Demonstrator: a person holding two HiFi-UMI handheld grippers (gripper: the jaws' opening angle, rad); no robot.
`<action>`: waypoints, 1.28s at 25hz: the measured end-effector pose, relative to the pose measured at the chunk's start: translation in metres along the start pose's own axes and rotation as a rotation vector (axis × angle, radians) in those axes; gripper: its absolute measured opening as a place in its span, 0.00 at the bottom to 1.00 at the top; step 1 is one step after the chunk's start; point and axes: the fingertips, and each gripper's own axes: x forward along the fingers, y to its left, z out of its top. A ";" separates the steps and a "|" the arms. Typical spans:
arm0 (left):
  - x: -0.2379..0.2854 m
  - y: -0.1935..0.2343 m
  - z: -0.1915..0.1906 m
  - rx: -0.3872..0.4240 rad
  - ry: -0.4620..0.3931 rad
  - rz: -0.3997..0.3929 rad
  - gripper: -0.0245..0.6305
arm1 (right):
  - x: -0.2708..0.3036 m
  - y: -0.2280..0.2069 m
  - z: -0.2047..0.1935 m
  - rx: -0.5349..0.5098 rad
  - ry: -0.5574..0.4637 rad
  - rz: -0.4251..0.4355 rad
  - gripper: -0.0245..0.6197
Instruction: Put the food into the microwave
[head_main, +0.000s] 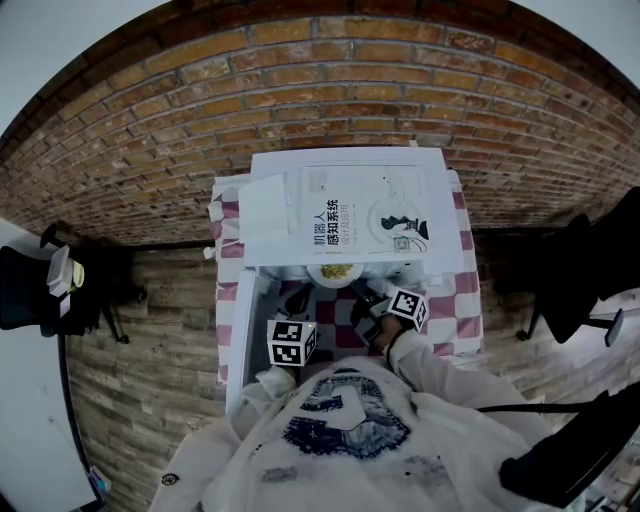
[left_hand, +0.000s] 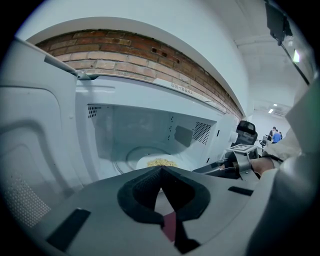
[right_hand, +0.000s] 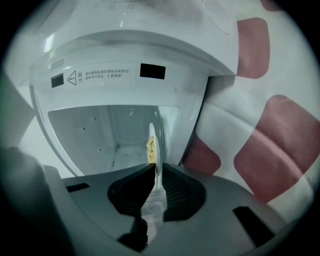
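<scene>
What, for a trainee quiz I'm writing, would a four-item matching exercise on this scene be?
Things:
1. round white plate of yellow food
2. left gripper
3. white microwave door
4. white book with a printed cover

States:
A. lying on top of the white microwave
B. swung open
C. jaws together, nothing held
D. rim clamped by the right gripper

Pairs: 1-D, 2-C, 3-B, 4-A.

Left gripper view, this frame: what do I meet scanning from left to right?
Open microwave door → plate of food inside the cavity → right tongs shut on its rim → person's hand → pale sleeve.
</scene>
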 end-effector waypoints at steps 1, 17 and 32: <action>0.000 0.000 0.000 0.000 0.000 -0.001 0.05 | -0.001 0.000 -0.002 0.001 0.011 0.005 0.10; 0.000 0.001 -0.002 -0.001 0.004 0.002 0.05 | 0.003 0.010 -0.013 -0.063 0.070 0.066 0.06; 0.001 0.005 -0.002 -0.002 0.009 0.003 0.05 | 0.015 0.015 -0.004 -0.056 0.040 0.077 0.06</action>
